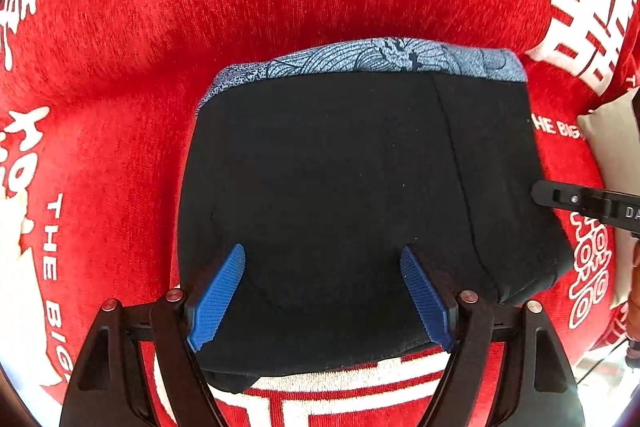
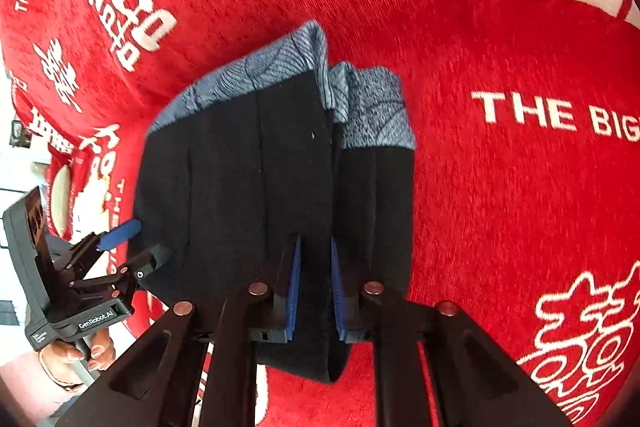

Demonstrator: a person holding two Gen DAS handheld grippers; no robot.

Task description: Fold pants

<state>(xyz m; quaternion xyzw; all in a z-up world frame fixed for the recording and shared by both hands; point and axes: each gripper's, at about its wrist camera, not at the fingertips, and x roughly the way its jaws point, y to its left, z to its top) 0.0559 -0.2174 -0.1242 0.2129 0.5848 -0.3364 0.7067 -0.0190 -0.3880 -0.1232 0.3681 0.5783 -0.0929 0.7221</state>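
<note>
There is one pair of pants, one red cloth under it, two grippers with two blue pads each, and one hand.

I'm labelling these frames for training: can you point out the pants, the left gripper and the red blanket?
pants [image 1: 340, 187]: left wrist view, black top layer.
left gripper [image 1: 322, 267]: left wrist view, midway between its blue fingertips.
red blanket [image 2: 500, 207]: right wrist view, bare red pile.

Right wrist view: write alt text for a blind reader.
The right gripper, fingers nearly closed, pinches a raised fold of the black pants with a blue patterned waistband, lying on a red blanket with white lettering. The left gripper is open at the pants' left edge.
</note>
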